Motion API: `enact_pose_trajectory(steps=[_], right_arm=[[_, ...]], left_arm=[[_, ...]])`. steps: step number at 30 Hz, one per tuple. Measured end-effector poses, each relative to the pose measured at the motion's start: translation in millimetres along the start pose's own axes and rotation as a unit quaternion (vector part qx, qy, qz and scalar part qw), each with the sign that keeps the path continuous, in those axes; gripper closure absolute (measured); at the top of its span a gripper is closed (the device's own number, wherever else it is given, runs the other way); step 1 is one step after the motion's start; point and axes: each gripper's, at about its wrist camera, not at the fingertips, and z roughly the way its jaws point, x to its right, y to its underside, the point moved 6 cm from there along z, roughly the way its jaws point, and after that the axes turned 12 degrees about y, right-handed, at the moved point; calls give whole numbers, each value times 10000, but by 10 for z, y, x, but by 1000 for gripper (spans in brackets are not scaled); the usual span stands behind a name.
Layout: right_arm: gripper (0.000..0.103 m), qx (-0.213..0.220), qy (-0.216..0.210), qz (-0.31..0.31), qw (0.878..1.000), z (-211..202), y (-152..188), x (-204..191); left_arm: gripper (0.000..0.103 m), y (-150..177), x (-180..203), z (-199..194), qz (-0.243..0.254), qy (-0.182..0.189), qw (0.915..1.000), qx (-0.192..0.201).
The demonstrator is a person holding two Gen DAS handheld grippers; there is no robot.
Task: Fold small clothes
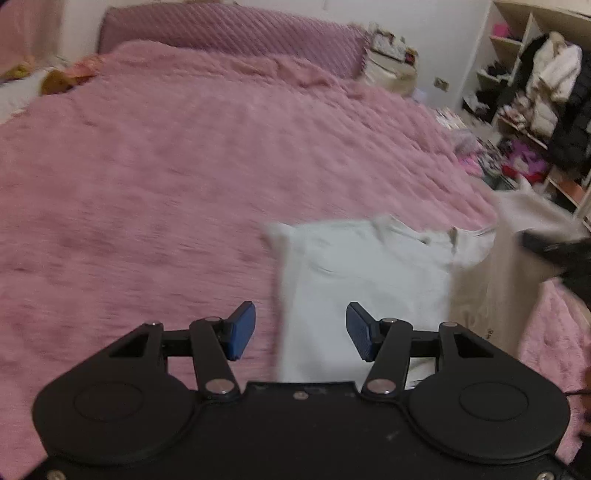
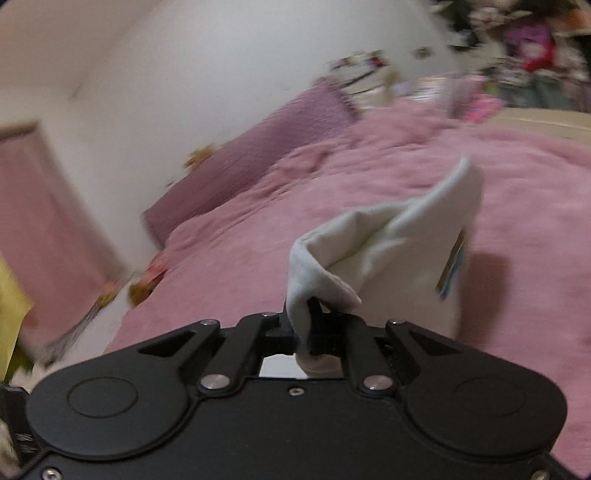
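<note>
the right gripper (image 2: 303, 334) is clenched on a bunched edge of the small white shirt (image 2: 391, 254), and the cloth stands up from it in a loose cone with one corner raised. a printed tag (image 2: 452, 266) hangs at its side. the left gripper (image 1: 301, 332) is released, its blue pads (image 1: 242, 330) wide apart, and it hovers just above the near hem of the white shirt (image 1: 365, 295) without touching it.

the shirt lies at the right edge of the bed (image 1: 166, 184), partly over a beige garment (image 1: 491, 288). its collar end points away from the camera and one side seems already turned in. i judge that a fold is in hand: the right side is being lifted over. the next move probably needs the left gripper to pin or take the near hem, so the cloth does not slide.

the shirt looks like thin soft cotton, limp and easy to wrinkle. the bed cover is pink, long-haired and fluffy, which may hold the cloth a little. farther back is a purple ribbed headboard (image 1: 229, 29), and open shelves (image 1: 532, 92) with clothes stand beyond the right edge.
</note>
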Motion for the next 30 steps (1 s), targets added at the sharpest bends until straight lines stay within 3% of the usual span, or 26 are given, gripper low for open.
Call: enact_pose_trajectory(steps=[3,6,10,12,14,15,16,18,20,22,24,25,27,30], right_arm=[[101,-425,-354,-418,9976,229,363,-578],[101,-1021,-526,-773,9904,421,960,-1005],[100,-1825,-301,-1248,9748,680,1756,-1225],[98,-1649,-22,-1520,9745,686,1861,-1218],[80,-1759,-133,-1470,9733,671,1818,-1187],[56,-1884,-280,-1337,9726,628,1790,-1182],[41,-2033,-486,-1195,9706,575,1756,-1182],[43,-2143,-857,-1209,9655,383,1655,-1177],[44,-1819,-886,-1603,9661,73,1530,-1136],[44,-1514,-291,-2234,9625,-112,1301,-1029],[44,-1548,756,-3022,9375,-186,1090,-847],[43,-1464,1086,-3167,9308,-245,979,-746],[38,-1384,1239,-3186,9295,-430,767,-546],[36,-1717,1233,-2943,9320,-612,577,-302]], left_arm=[[47,64,-215,-308,-36,-88,9999,100],[47,182,-422,-492,-83,-259,9996,65],[47,362,-555,-501,-234,-293,9992,-153],[47,398,-569,-484,-255,-305,9990,-202],[47,408,-589,-529,-354,-288,9988,-167],[47,377,-585,-522,-433,-251,9986,-141],[47,325,-572,-501,-467,-201,9986,-109],[47,243,-479,-490,-434,-172,9989,-13],[47,172,-354,-433,-330,-230,9992,-8],[47,134,-188,-419,-242,-271,9993,-46],[47,134,36,-418,-173,-118,9998,-72],[47,137,138,-401,-141,13,9998,-116],[46,173,352,-379,-127,278,9994,-185],[45,232,600,-267,-152,581,9981,-167]])
